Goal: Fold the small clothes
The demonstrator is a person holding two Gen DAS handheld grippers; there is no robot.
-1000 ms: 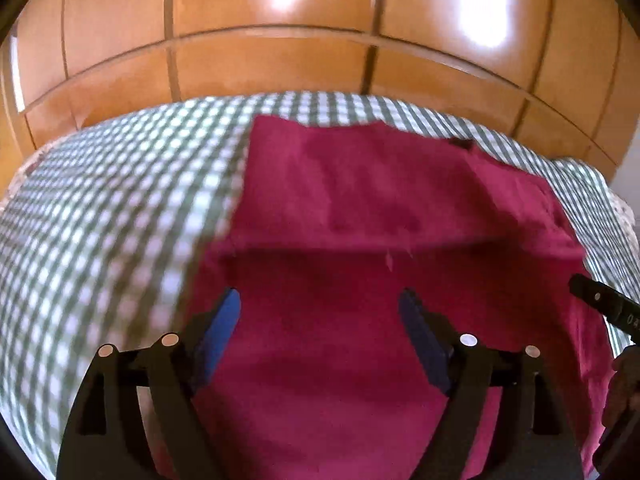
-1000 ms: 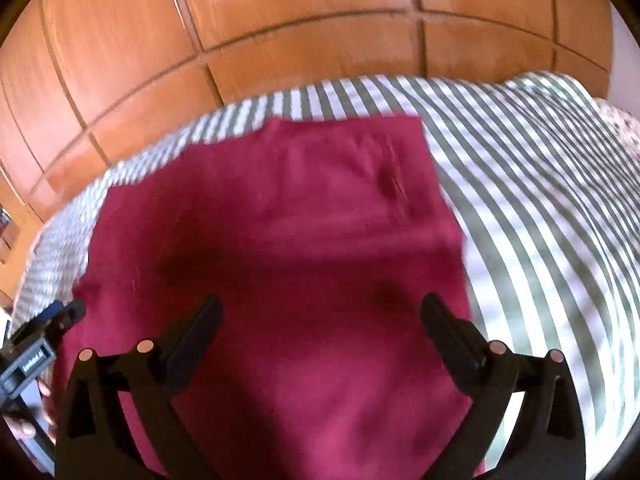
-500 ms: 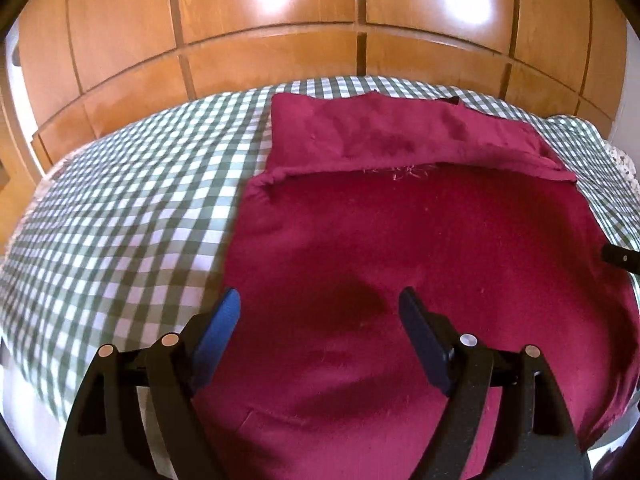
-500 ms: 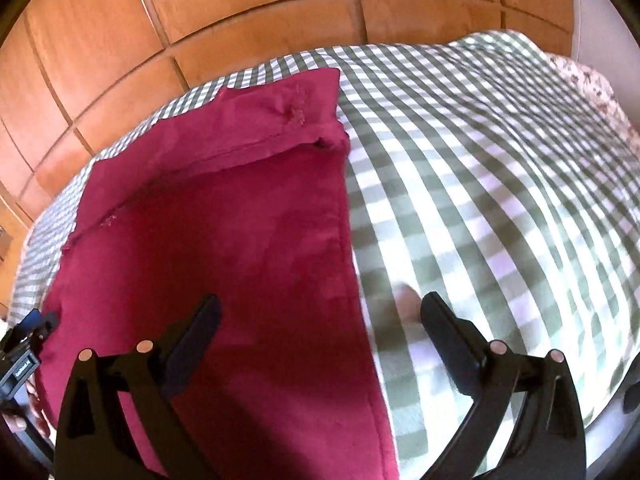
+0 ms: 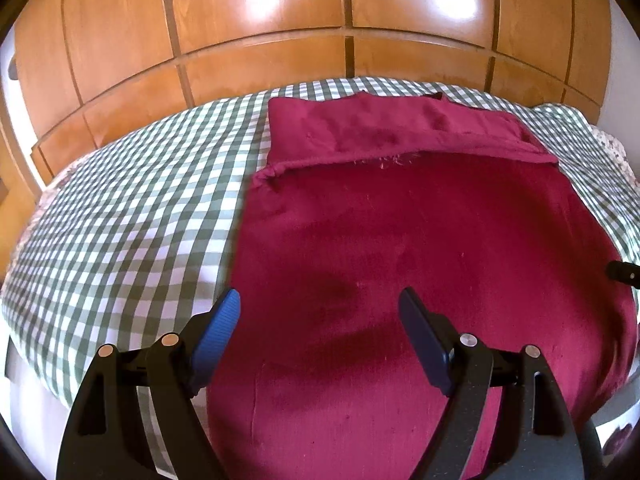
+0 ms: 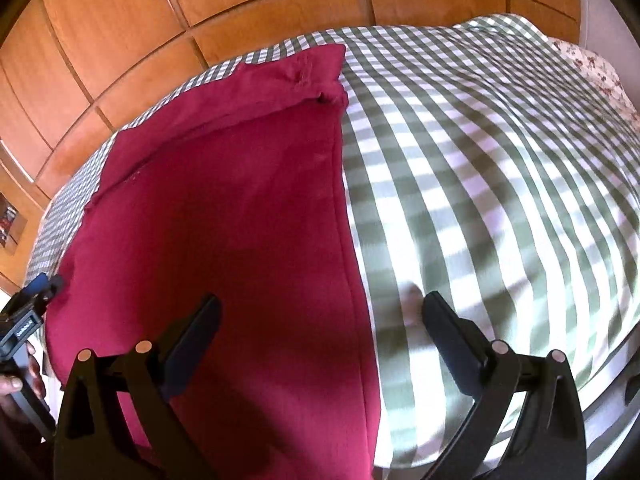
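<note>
One red cloth [image 5: 420,240] lies flat on the checked bed [image 5: 132,216], its far edge folded over. Two grippers hover above it, the left [image 5: 318,320] and the right [image 6: 320,316], both with fingers apart and empty.

Spread flat on the green-and-white checked bed cover [image 5: 132,216], toward its right half as seen from the left wrist: a dark red rectangular cloth [image 5: 400,248], its far end folded back over itself. Behind the cloth, past the bed's far edge: a panelled orange-brown wooden wardrobe [image 5: 280,20]. Left of the cloth: bare cover. Right of the cloth, in the right wrist view: more cover [image 6: 500,184], then a floral patterned sheet [image 6: 596,68] at the far right corner.
</note>
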